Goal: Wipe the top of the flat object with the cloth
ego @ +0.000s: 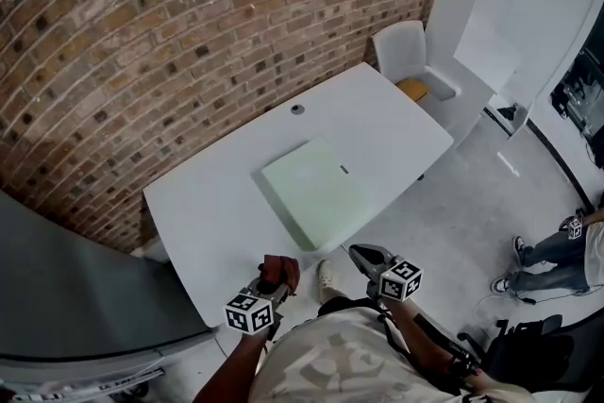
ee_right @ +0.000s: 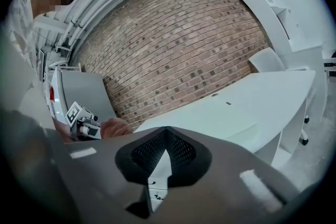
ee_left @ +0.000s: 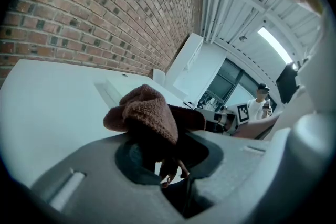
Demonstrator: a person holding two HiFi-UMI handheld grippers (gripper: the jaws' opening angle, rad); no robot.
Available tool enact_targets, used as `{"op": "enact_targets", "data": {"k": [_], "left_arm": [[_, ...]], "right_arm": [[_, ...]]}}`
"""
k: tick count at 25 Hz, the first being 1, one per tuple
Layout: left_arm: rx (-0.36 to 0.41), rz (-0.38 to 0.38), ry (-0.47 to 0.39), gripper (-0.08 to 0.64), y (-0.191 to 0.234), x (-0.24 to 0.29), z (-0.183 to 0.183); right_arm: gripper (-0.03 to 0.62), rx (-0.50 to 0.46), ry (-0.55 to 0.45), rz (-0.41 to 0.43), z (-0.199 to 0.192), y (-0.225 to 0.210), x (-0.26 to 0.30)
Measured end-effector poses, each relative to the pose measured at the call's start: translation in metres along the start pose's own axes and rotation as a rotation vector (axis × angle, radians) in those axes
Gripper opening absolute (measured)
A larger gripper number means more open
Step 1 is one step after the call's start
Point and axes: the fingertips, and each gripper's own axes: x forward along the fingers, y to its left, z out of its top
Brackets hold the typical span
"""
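1. Your left gripper [ego: 272,286] was clamped on the brown cloth [ego: 280,271]. In the left gripper view the cloth [ee_left: 144,113] bunched up above the jaws. The pick-up step looked complete.
2. Your right gripper [ego: 368,256] had its jaws pressed together with nothing between them, as the right gripper view [ee_right: 167,136] showed. It hung just off the near edge of the table [ego: 208,203].
3. The flat object, a pale green board [ego: 316,193], lay at the middle of the table, on the far side of both grippers and apart from them.
4. The cloth sat at the near edge of the table and did not touch the board. No wiping contact was made at this moment.
5. Judged from this layout, the whole wipe remained. You had yet to carry the cloth out over the board, press it down and sweep it across the top.
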Motion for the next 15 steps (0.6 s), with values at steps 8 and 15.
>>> {"op": "enact_targets", "data": {"k": [8, 15], "left_arm": [[-0.014, 0.017, 0.01, 0.081, 0.033, 0.046, 0.043], [-0.045, 0.063, 0.014, 0.081, 0.06, 0.082, 0.08]], "right_arm": [[0.008, -0.041, 0.068, -0.043, 0.025, -0.057, 0.041], [0.008, -0.021, 0.121, -0.039, 0.045, -0.109, 0.068]]}}
